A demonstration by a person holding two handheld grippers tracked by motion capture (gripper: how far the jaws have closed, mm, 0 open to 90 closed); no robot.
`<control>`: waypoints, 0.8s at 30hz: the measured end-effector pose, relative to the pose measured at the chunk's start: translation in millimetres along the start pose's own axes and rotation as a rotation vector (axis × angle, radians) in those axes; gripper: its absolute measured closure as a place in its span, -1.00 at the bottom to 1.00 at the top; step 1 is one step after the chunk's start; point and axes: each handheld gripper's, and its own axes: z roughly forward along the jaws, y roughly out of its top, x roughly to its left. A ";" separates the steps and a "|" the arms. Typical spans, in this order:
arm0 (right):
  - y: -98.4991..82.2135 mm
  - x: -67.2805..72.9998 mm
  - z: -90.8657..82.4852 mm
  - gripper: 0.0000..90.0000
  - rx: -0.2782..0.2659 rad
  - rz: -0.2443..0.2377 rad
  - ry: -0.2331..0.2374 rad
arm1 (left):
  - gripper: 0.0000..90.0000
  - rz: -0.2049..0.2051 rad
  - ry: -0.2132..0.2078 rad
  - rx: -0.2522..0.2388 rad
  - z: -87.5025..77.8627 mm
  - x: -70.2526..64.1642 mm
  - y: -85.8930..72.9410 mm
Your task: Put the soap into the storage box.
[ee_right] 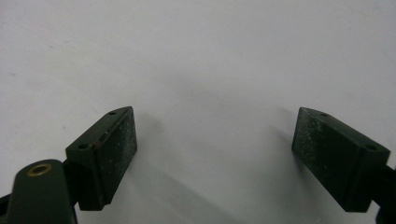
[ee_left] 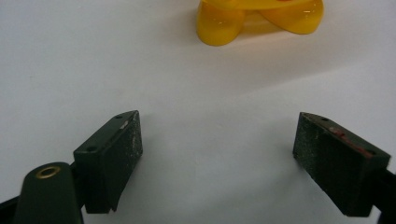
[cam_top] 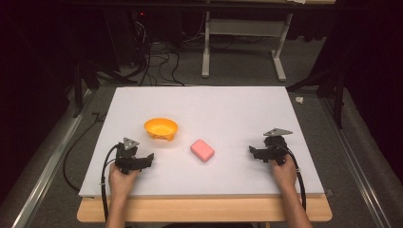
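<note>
An orange bowl (cam_top: 161,128) stands on the white board (cam_top: 223,109), left of centre. A pink block (cam_top: 203,150) lies flat near the middle, to the bowl's right and nearer to me. My left gripper (cam_top: 145,161) rests low on the board just in front of the bowl, open and empty; in the left gripper view (ee_left: 217,156) the bowl's yellow-orange foot (ee_left: 219,25) sits ahead of the jaws. My right gripper (cam_top: 254,152) rests at the right side, pointing left toward the block, open with bare board between its jaws (ee_right: 215,156).
The white board lies on a wooden table (cam_top: 204,209) whose edge shows at the front. Beyond the board are grey floor, loose cables (cam_top: 157,59) and a white table frame (cam_top: 242,42). Metal rails run along both sides.
</note>
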 end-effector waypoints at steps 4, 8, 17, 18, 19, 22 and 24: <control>0.0 0.0 0.0 -0.67 0.000 0.000 0.000 | -0.64 0.006 -0.004 0.004 -0.2 0.3 0.8; 0.0 0.0 0.0 -0.67 0.000 0.000 0.000 | -0.64 0.008 -0.021 -0.002 -1.9 -0.9 1.5; 0.0 0.1 -0.1 -0.67 0.001 0.001 0.000 | -0.65 0.009 -0.076 -0.045 -12.4 -8.3 3.3; 0.0 0.0 0.0 -0.67 0.000 0.000 0.000 | -0.65 -0.003 -0.093 -0.065 -16.5 -9.2 3.8; 0.0 0.1 -0.1 -0.67 0.001 0.001 0.000 | -0.66 -0.003 -0.093 -0.065 -16.5 -9.2 3.8; 0.0 0.1 -0.1 -0.67 0.001 0.001 0.000 | -0.66 -0.004 -0.144 -0.095 -23.3 -11.1 4.4; 0.0 0.1 -0.1 -0.67 0.001 0.001 0.000 | -0.66 -0.002 -0.165 -0.105 -26.6 -13.6 5.0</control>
